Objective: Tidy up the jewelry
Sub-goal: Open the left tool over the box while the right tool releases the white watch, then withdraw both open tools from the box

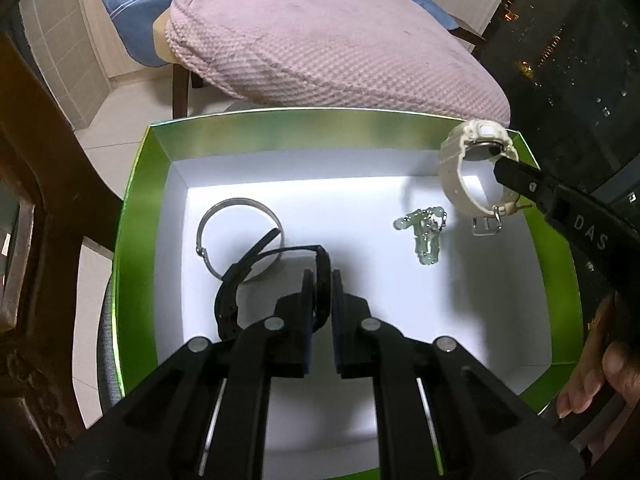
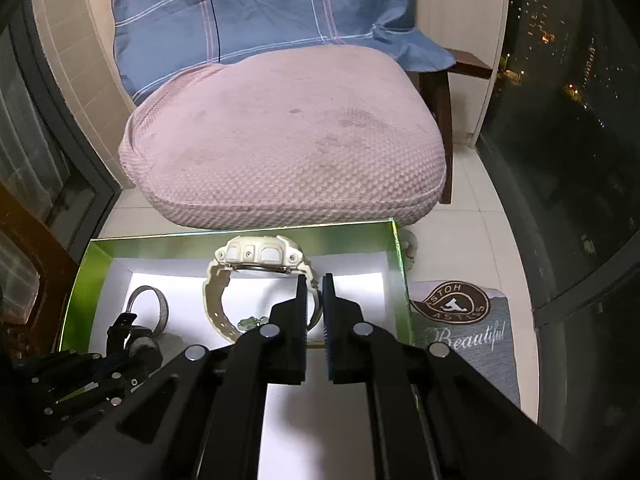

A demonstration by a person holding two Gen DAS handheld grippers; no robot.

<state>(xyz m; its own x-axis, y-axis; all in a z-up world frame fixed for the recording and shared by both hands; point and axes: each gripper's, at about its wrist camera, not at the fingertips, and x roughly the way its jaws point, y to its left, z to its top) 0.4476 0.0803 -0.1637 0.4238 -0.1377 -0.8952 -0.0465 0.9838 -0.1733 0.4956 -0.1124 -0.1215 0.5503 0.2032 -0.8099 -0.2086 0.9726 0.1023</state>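
Note:
A green box [image 1: 138, 216] with a white floor lies open below both grippers. My left gripper [image 1: 320, 276] is shut on the strap of a black watch [image 1: 228, 304] low over the box's near left. A silver bangle [image 1: 240, 236] lies on the floor behind it. A pale green bead bracelet [image 1: 426, 232] lies to the right. My right gripper [image 2: 314, 284] is shut on the strap of a cream watch [image 2: 256, 256] and holds it above the box's far right corner; the watch also shows in the left wrist view [image 1: 474, 168].
A chair with a pink cushion [image 2: 288, 140] and a blue pillow [image 2: 256, 12] stands just behind the box [image 2: 80, 292]. A grey mat with a brown logo [image 2: 460, 320] lies right of the box. A dark wooden frame [image 1: 36, 200] is at left, a glass wall [image 2: 580, 160] at right.

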